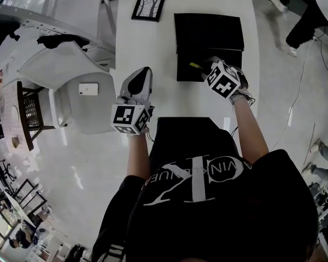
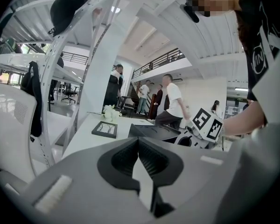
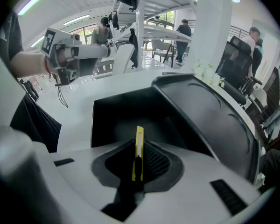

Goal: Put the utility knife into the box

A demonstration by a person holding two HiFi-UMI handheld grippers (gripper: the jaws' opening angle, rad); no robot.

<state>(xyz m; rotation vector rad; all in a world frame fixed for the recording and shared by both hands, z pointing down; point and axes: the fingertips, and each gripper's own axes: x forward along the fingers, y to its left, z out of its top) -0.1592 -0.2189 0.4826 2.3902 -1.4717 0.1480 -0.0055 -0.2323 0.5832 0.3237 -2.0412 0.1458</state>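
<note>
While clamped between the jaws of the right gripper point(image 3: 139, 168), the yellow utility knife point(image 3: 138, 146) is held over the open black box point(image 3: 116, 118). The jaws of the left gripper point(image 2: 139, 158) are seen pressed together, empty, above the white table point(image 1: 169, 94).

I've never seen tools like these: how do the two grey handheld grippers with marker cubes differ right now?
The right gripper clamps a slim yellow utility knife; the left gripper has its jaws together on nothing. The right gripper reaches over the open black box; the left gripper hangs over the left side of the white table, apart from the box. Both are grey, two-jawed and hand-held.
</note>
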